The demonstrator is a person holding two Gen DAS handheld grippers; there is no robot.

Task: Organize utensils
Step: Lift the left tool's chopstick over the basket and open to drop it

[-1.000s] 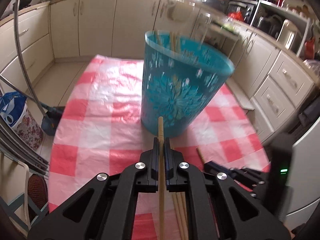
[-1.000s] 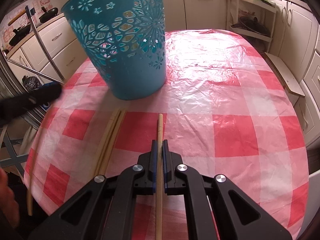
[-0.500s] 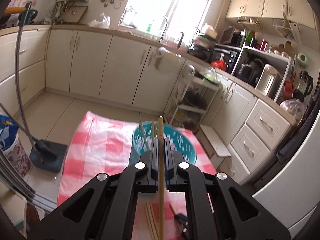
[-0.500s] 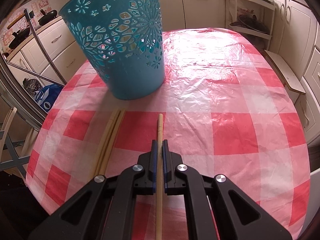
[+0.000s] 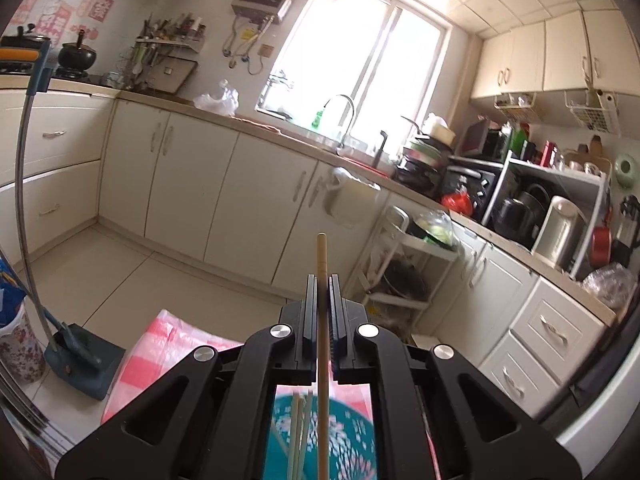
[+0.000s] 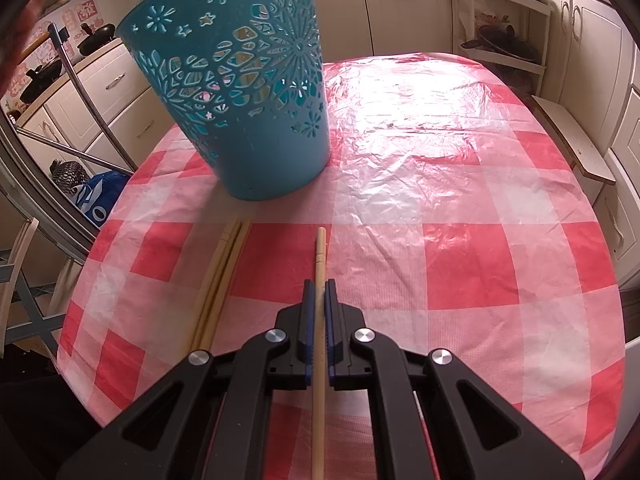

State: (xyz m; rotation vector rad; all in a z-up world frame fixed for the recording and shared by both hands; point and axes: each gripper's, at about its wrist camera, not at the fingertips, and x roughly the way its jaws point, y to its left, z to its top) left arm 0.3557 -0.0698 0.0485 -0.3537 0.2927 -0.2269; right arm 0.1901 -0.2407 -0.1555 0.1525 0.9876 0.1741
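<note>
My left gripper (image 5: pixel 321 280) is shut on a wooden chopstick (image 5: pixel 321 256) and is raised, pointing at the kitchen cabinets. Below it, between its arms, shows the teal cut-out basket (image 5: pixel 352 440) with a few chopsticks (image 5: pixel 298 432) standing inside. In the right wrist view the same teal basket (image 6: pixel 248 92) stands on the red-checked tablecloth (image 6: pixel 440 200). My right gripper (image 6: pixel 319 284) is shut on another wooden chopstick (image 6: pixel 320 248) lying low over the cloth. A bundle of loose chopsticks (image 6: pixel 220 280) lies to its left, in front of the basket.
Cream cabinets (image 5: pixel 192 184) and a sink counter run behind the table. A dustpan (image 5: pixel 80 360) stands on the floor at left. A white rack (image 6: pixel 504 28) and a low board (image 6: pixel 572 140) sit beyond the table's right edge.
My left gripper rose and tilted up with its chopstick, from facing the basket's side to above its rim. The right gripper and its chopstick stayed put.
</note>
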